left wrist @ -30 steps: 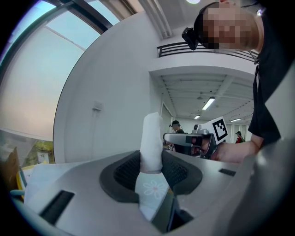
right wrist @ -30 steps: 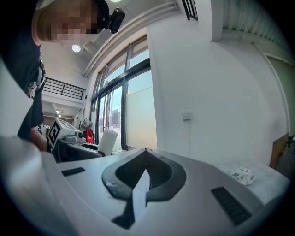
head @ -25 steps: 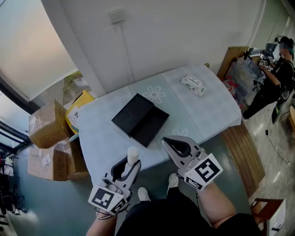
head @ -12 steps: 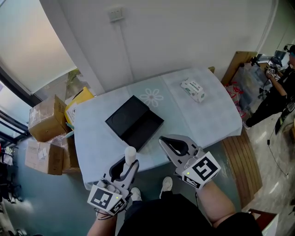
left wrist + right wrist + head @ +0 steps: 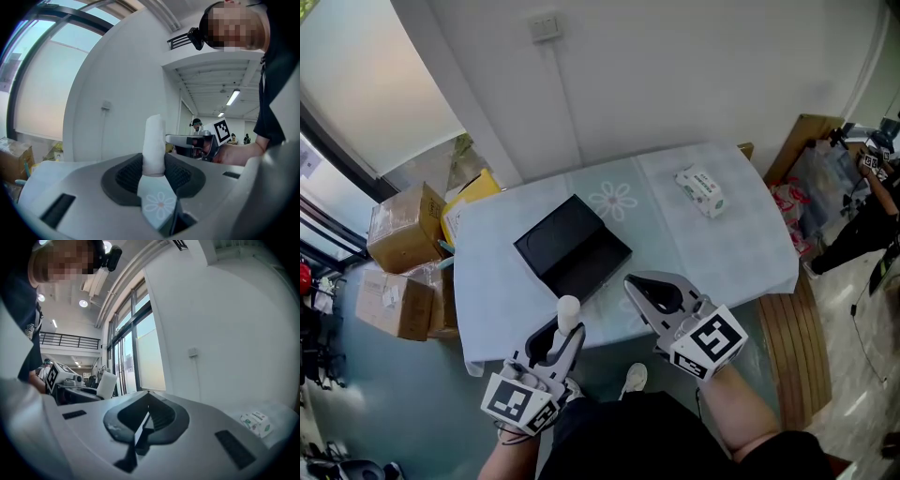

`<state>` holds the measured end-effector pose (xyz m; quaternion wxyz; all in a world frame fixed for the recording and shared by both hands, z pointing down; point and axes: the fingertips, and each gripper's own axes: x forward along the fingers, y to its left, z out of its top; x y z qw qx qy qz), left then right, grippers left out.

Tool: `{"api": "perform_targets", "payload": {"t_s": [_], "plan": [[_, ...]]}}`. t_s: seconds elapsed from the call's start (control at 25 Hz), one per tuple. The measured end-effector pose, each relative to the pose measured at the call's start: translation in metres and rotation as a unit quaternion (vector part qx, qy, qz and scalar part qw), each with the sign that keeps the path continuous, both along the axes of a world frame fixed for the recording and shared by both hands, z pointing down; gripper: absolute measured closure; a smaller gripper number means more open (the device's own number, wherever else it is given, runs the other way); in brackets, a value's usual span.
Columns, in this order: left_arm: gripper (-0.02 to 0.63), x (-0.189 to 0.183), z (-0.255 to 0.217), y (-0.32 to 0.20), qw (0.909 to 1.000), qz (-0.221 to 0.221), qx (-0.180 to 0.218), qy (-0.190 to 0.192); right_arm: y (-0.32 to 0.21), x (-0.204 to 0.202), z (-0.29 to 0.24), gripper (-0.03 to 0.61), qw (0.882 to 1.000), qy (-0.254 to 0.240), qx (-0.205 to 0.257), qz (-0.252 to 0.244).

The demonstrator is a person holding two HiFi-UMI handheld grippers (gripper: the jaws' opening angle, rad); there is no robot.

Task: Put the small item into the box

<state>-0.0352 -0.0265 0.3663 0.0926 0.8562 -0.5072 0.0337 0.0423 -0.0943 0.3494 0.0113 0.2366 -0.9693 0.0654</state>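
Note:
My left gripper (image 5: 568,328) is shut on a small white cylinder (image 5: 569,311), which stands upright between its pads (image 5: 180,174) at the table's near edge. In the left gripper view the cylinder (image 5: 153,145) rises out of the left gripper (image 5: 154,164). The black box (image 5: 572,248) lies open on the pale table (image 5: 502,291), beyond both grippers. My right gripper (image 5: 633,284) hovers beside the box's near right corner with its jaws shut and nothing in them. The right gripper (image 5: 147,397) shows its tips meeting, with the cylinder (image 5: 107,384) off to its left.
A white wipes pack (image 5: 700,191) lies at the table's far right and shows again, the pack (image 5: 255,423), in the right gripper view. Cardboard boxes (image 5: 398,225) and a yellow box (image 5: 469,192) stand left of the table. A wooden board (image 5: 792,328) lies on the right, where a person (image 5: 872,187) stands.
Both grippers have drifted a little toward the table, whose near edge now lies under the left gripper's tip. The cylinder stays gripped and the right jaws stay shut.

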Motion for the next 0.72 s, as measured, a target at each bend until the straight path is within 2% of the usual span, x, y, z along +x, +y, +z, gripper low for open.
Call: {"api": "perform_targets", "payload": {"t_s": [0.44, 0.72], "plan": [[0.474, 0.015, 0.005, -0.020, 0.9998, -0.007, -0.013, -0.011, -0.014, 0.013, 0.007, 0.569, 1.000, -0.003, -0.011, -0.012], [0.474, 0.012, 0.013, -0.031, 0.9996, -0.007, -0.019, -0.021, -0.020, 0.013, 0.014, 0.569, 1.000, -0.002, -0.018, -0.010]]}}
